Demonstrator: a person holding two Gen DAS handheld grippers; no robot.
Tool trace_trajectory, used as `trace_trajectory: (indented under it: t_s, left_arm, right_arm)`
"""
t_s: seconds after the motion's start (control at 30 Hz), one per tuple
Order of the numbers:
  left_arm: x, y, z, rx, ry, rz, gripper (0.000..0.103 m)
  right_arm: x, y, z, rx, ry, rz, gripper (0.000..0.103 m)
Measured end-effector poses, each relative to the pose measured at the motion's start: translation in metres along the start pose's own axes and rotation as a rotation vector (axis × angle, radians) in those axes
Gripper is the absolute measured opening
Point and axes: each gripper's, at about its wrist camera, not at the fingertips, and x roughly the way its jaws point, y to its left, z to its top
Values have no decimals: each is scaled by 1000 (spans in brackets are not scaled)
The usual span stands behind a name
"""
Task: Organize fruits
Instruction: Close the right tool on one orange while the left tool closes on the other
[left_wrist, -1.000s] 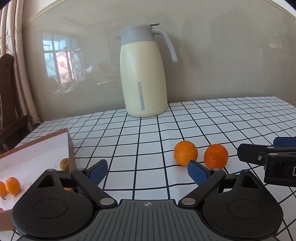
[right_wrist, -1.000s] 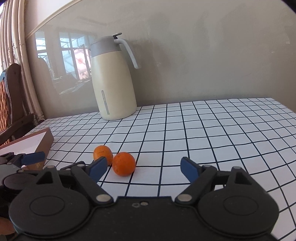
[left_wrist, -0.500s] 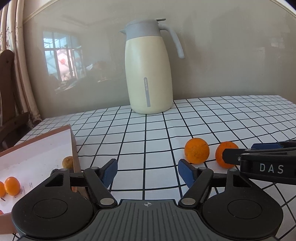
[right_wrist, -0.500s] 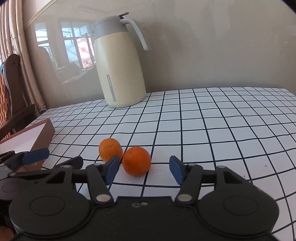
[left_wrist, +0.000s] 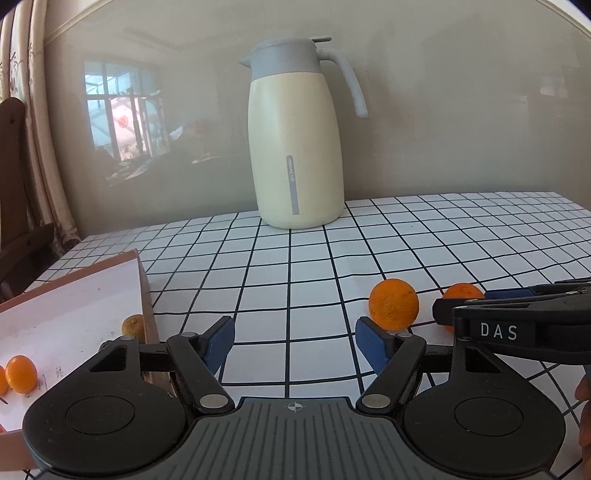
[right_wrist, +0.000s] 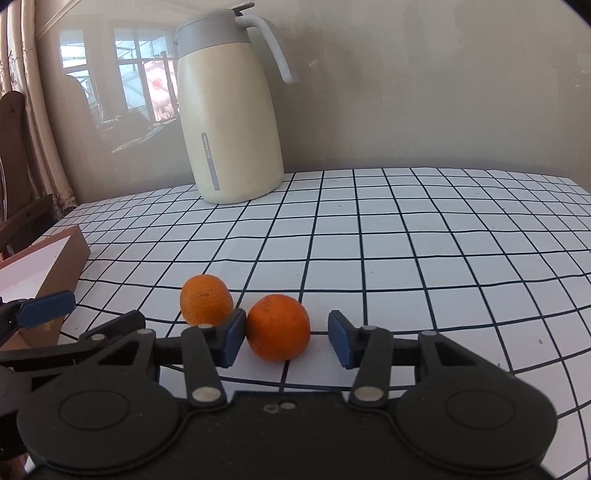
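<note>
Two oranges lie on the checked table. In the right wrist view the nearer orange (right_wrist: 277, 328) sits between the jaws of my right gripper (right_wrist: 286, 338), which are closing. The left pad is at its skin, and a gap shows at the right pad. The other orange (right_wrist: 206, 300) lies just behind the left finger. My left gripper (left_wrist: 295, 341) is open over bare cloth, with nothing between its pads. That orange (left_wrist: 393, 304) lies ahead to its right. The second orange (left_wrist: 461, 293) is half hidden by the right gripper's fingers (left_wrist: 498, 328).
A brown box with a white floor (left_wrist: 74, 295) stands at the left and holds small oranges (left_wrist: 21, 373) and a yellowish fruit (left_wrist: 133, 326). A cream jug (left_wrist: 295, 147) stands at the back by the wall. A wooden chair is at the far left.
My right gripper has come forward and down around the nearer orange, and its jaws have narrowed. The left jaws narrowed early on and then held, with the hand nearly still.
</note>
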Motion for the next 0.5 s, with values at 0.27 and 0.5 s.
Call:
trace_trajectory:
  t_s: [0.27, 0.5]
  left_arm:
    - [4, -21, 6, 12, 2, -52, 73]
    - [15, -38, 13, -1, 19, -75, 73]
  right_arm:
    - [-7, -32, 2, 23, -12, -86, 40]
    - [-9, -58, 2, 39, -9, -106, 41]
